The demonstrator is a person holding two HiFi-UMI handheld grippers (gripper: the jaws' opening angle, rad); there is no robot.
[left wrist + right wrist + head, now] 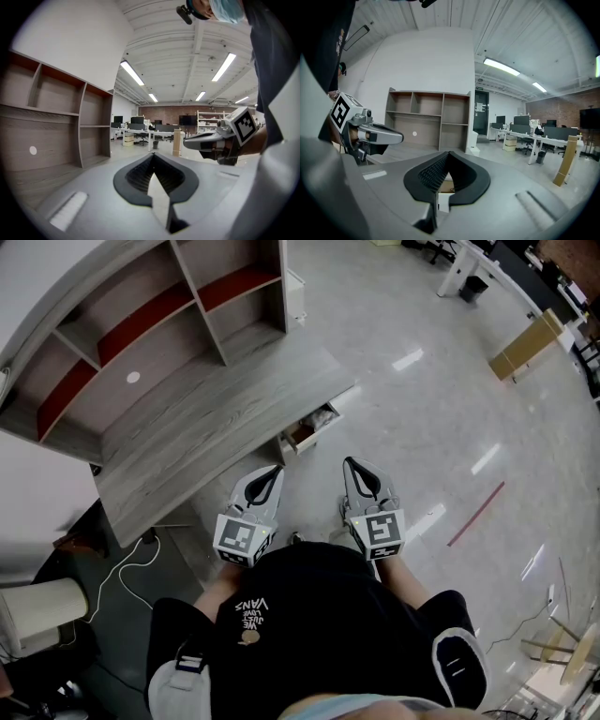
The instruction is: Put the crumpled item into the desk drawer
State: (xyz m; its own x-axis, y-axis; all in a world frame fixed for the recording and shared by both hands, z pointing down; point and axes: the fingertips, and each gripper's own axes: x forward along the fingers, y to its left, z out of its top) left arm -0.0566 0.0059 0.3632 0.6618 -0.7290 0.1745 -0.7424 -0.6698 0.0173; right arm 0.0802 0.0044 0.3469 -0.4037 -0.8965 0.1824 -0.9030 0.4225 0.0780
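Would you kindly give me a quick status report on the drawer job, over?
Both shut, empty: left hand-held gripper, right hand-held gripper. Desk drawer open; crumpled item not made out. No obstruction seen.

The desk (216, 418) top showed matt grey wood grain; its shelves (141, 320) were partly reddish-brown. The floor (441, 409) looked smooth and glossy. The left gripper (153, 155) had a matt grey plastic shell and black ribbed pads (138, 173).

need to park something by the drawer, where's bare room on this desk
The desktop is bare, from the shelf unit to its front edge. The floor right of the open drawer is clear too. Tightest: the drawer itself.
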